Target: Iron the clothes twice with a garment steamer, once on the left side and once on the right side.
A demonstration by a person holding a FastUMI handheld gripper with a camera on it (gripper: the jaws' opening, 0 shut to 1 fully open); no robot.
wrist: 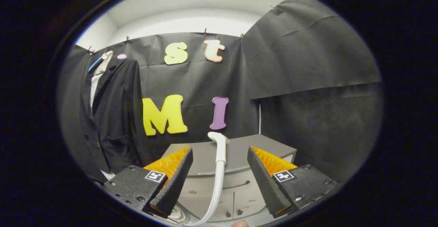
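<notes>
A white garment steamer wand stands upright between my two fingers, its head bent to the left at the top. Its white hose runs down and toward me. My gripper is open, with a wide gap on each side of the wand and neither finger touching it. Further off, to the left beyond my left finger, a black jacket hangs over a white shirt on a pale hanger against the black cloth wall.
A grey-topped cabinet with a pale front stands just behind the wand. A round knob-like part sits low by my left finger. A person's fingertip shows below the hose.
</notes>
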